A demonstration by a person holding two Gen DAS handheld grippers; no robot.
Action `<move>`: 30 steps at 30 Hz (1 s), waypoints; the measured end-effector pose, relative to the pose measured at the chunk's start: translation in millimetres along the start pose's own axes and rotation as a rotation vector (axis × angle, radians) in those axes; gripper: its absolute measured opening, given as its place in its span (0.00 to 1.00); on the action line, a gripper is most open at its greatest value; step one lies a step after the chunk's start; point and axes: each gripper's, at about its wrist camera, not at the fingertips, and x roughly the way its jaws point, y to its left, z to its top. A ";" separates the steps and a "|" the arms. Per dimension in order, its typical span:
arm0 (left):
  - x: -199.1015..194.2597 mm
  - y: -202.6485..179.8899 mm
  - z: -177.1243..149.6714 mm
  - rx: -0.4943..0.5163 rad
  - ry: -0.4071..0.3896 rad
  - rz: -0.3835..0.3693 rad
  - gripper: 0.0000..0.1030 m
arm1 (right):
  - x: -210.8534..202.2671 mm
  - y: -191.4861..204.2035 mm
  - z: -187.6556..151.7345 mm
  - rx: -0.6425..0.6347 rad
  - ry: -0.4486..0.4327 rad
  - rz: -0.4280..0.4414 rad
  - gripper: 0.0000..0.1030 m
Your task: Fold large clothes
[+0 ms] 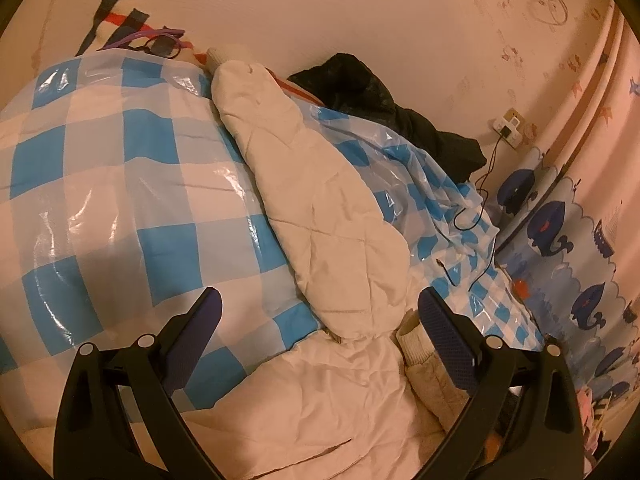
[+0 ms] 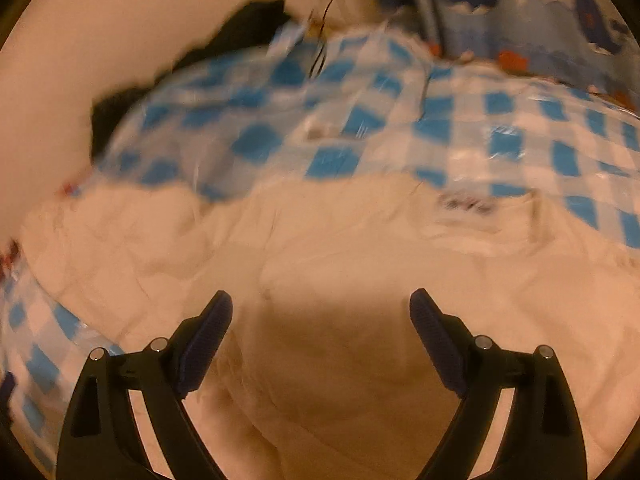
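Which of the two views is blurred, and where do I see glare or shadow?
Right wrist view: motion-blurred throughout, a dark shadow on the white jacket between the open right gripper fingers. Left wrist view: sharp, with white glare on the checked plastic sheet; fisheye bends the wall edge. Both have a warm orange cast.

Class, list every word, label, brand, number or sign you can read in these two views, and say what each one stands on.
None can be read.
White jacket: a dark mark shows in the right wrist view, too blurred to read.
Curtain: whale and boat pictures only, no words.
Checked sheet: no print.
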 end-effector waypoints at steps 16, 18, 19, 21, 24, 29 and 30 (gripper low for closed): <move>18.8 -9.0 -5.5 0.065 0.087 -0.010 0.92 | -75.3 -162.2 -88.7 0.283 0.142 -0.240 0.92; 18.7 -12.0 -4.2 0.095 0.083 -0.021 0.92 | -97.4 -157.3 -93.3 0.277 0.087 -0.225 0.92; 17.4 -12.2 -2.4 0.104 0.078 -0.024 0.92 | -112.0 -151.8 -92.2 0.281 0.041 -0.185 0.92; 7.4 -9.0 14.1 0.110 0.020 -0.022 0.92 | -154.3 -133.6 -97.3 0.298 -0.080 -0.094 0.92; -2.7 4.6 61.8 0.092 -0.075 0.004 0.92 | -203.2 -102.3 -124.5 0.322 -0.196 0.038 0.92; 4.2 31.5 164.7 0.153 -0.173 0.122 0.92 | -205.5 -80.6 -149.4 0.315 -0.190 0.145 0.93; 11.4 39.8 183.8 0.144 -0.162 0.127 0.92 | -203.2 -80.3 -144.4 0.329 -0.202 0.171 0.93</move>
